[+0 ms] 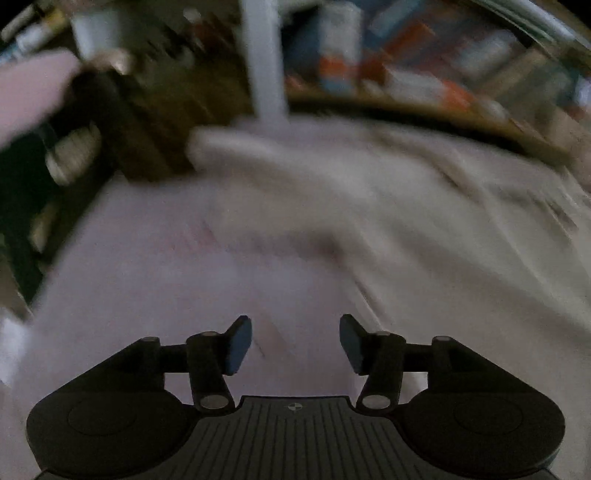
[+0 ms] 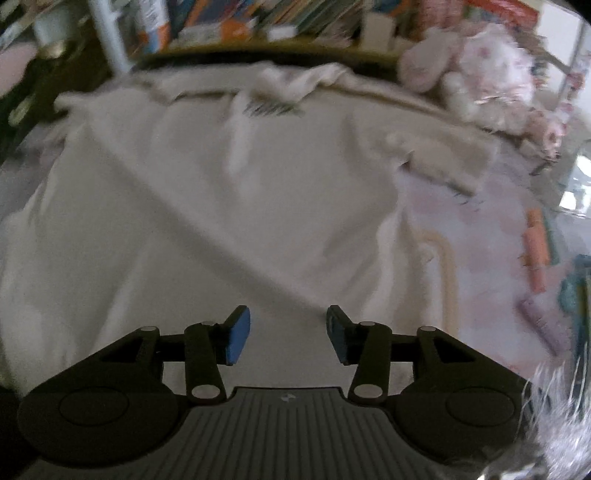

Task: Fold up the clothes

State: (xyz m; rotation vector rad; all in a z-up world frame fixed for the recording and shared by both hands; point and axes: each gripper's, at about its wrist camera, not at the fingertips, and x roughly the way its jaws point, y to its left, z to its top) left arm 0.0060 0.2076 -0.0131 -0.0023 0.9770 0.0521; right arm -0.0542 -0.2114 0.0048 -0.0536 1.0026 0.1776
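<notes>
The left gripper (image 1: 295, 345) and the right gripper (image 2: 288, 336) both stand with jaws apart and nothing between the pads. The cream garment (image 2: 229, 192) lies spread flat beneath both. Blurred objects at the far edge appear to be books (image 2: 258, 18).

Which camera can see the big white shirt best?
The right wrist view: the white shirt is spread out, collar at the far end. The left wrist view shows only a blurry part of it.
</notes>
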